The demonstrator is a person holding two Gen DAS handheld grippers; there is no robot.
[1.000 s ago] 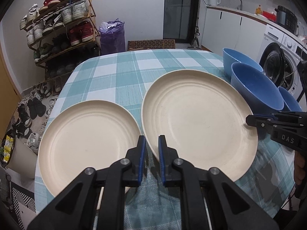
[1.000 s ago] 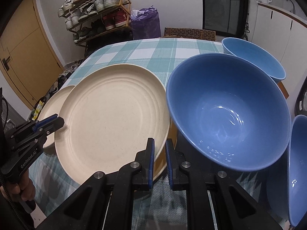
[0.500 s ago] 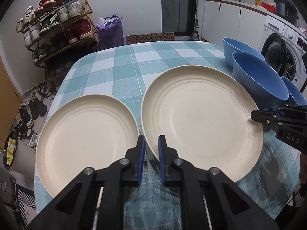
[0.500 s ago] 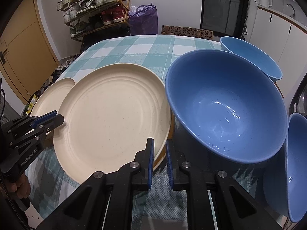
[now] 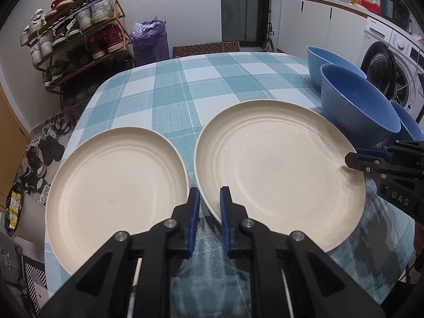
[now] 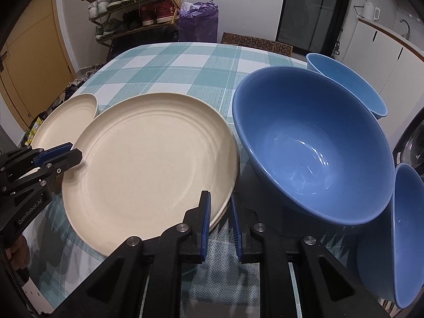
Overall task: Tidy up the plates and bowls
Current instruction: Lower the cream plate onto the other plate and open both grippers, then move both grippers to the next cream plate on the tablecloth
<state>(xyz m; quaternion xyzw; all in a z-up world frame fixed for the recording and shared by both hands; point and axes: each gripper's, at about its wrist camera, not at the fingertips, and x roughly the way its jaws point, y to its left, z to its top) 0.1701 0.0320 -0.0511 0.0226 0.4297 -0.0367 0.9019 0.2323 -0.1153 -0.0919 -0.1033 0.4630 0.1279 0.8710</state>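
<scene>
1. Both tools are down at the middle plate [image 5: 278, 169]. It lies on the checked tabletop [image 5: 185, 84] between the left plate [image 5: 116, 185] and the big blue bowl [image 6: 304, 145].
2. The left hand-held gripper [image 5: 209, 193] sits at that plate's near-left rim. Its jaws are narrow, only a slit between the blue pads. The rim shows through the slit, but I see nothing pinched.
3. The right hand-held gripper [image 6: 220, 197] is at the opposite, near-right rim and is just as narrow. It too looks empty, and its tip is right against the plate's edge.
4. In the right wrist view there seems to be a second rim line under this plate. Whether that is another plate beneath, I cannot tell.
5. Two more blue bowls wait: the far bowl [image 6: 344, 84] behind the big one and the near bowl [image 6: 408, 233] at the right edge. None of them is nested.
6. My read is that stacking the plates is the step in hand, and the plates lie just beside each other, not yet stacked.
7. The next move calls for a real hold: open the jaws, roll a wrist so the pads can take the rim from above and below, then lift the plate across onto the left one. Watch the big bowl, which sits very close to the plate's right edge.
</scene>
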